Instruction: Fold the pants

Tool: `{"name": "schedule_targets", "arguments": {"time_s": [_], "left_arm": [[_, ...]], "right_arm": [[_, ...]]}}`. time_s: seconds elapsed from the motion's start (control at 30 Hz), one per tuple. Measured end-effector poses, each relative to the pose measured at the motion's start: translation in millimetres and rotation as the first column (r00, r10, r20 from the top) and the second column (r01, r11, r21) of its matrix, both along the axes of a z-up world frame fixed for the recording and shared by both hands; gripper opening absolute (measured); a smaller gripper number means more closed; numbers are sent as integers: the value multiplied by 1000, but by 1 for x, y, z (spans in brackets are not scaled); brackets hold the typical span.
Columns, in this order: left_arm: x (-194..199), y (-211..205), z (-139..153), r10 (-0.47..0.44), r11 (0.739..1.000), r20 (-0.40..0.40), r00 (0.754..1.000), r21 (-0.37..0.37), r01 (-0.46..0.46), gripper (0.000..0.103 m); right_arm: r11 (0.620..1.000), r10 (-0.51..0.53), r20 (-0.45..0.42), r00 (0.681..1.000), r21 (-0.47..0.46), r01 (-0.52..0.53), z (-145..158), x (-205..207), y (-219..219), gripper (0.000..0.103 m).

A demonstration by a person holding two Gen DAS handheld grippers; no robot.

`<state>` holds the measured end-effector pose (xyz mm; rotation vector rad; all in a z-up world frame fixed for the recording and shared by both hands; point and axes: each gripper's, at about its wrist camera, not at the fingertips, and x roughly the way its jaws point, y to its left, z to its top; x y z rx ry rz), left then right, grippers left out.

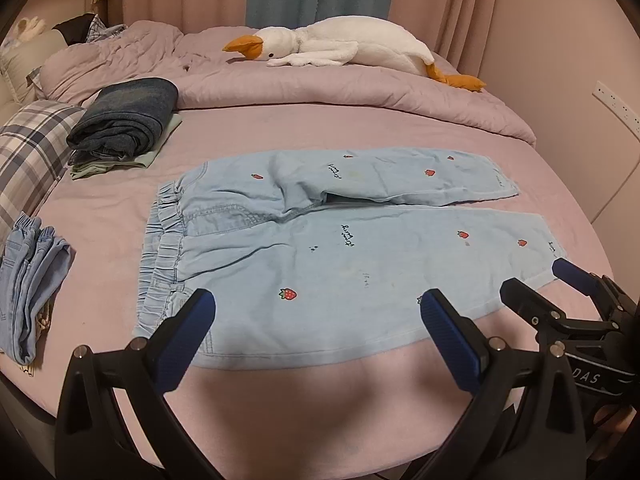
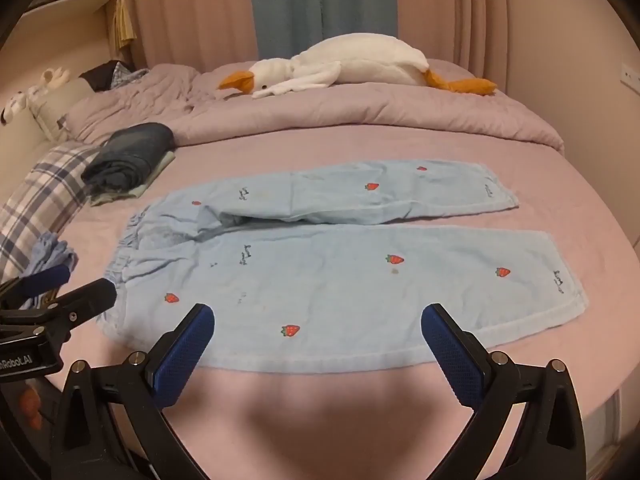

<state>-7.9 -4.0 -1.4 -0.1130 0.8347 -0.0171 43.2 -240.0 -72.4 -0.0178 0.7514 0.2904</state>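
Note:
Light blue pants point(image 1: 320, 256) with red strawberry prints lie flat on the pink bed, waistband to the left, both legs spread to the right; they also show in the right wrist view point(image 2: 340, 276). My left gripper point(image 1: 316, 304) is open and empty, hovering over the near edge of the pants by the waist end. My right gripper point(image 2: 318, 316) is open and empty over the near leg's lower edge. The right gripper also shows in the left wrist view point(image 1: 532, 276), near the near leg's cuff. The left gripper also shows in the right wrist view point(image 2: 72, 284).
A folded dark denim stack point(image 1: 124, 124) lies on a green cloth at the back left. A plaid pillow point(image 1: 32, 152) and folded light jeans point(image 1: 32, 288) are at the left. A white goose plush point(image 1: 340, 46) rests on the bunched quilt point(image 1: 360, 92) behind.

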Motion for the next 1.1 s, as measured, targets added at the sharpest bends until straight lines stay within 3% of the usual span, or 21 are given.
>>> {"name": "schedule_targets", "arguments": {"time_s": [1.1], "left_arm": [[-3,-2,5,-10,1000,8,1000,5,10,103]], "right_arm": [[1000,15,11,1000,-5,-15,1,-5,4,103]]}}
